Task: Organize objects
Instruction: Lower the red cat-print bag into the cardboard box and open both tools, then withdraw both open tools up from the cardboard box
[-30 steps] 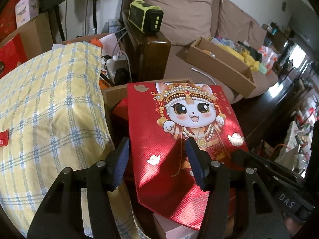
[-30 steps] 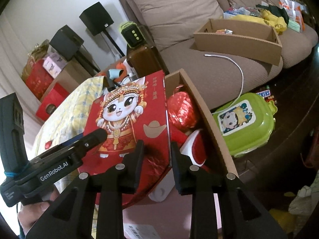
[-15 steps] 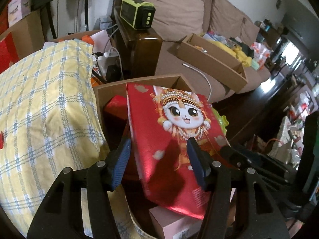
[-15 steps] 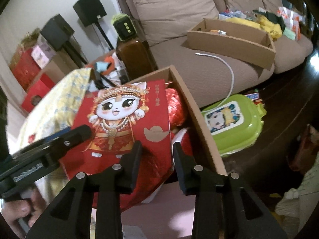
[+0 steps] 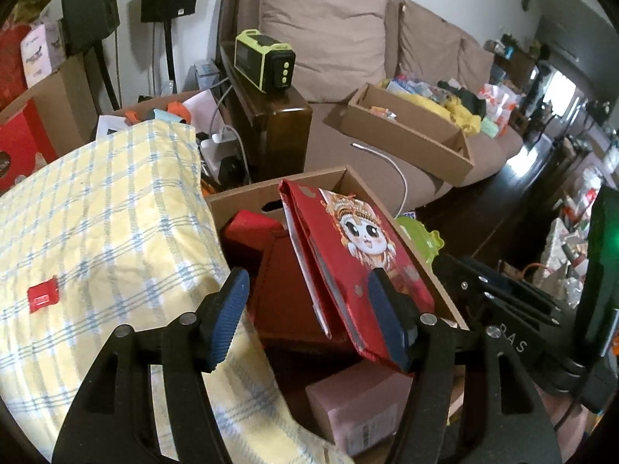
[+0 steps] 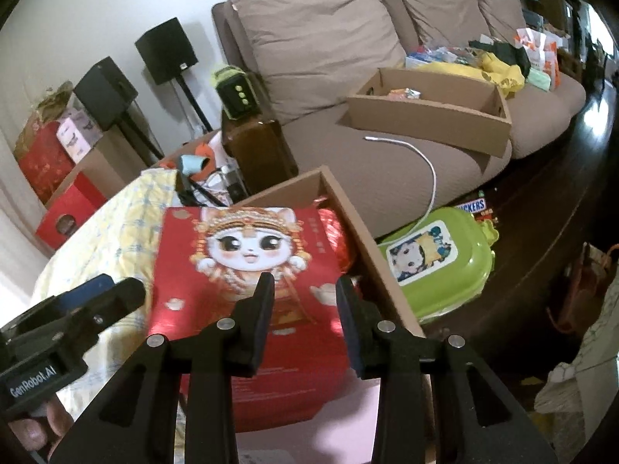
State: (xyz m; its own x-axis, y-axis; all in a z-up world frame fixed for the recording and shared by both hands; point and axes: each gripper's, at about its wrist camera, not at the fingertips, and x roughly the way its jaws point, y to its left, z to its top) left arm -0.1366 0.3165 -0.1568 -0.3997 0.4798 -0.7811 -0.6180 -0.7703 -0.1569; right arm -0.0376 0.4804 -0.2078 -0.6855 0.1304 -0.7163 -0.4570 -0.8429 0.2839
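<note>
Red cat bag [image 5: 359, 255] tilted in cardboard box [image 5: 247, 198], against released left hand-held gripper [image 5: 309, 309].

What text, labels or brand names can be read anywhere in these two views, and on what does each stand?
"GenRobot.AI": on the body of the left gripper, right wrist view.
"SNICKERS", partly cut off: on the candy wrapper on the floor.
"DAS", first letter unclear: on the right gripper body, left wrist view.
Small characters on the red cat bag: too blurred to read.
Label on the pink box: too small to read.
</note>
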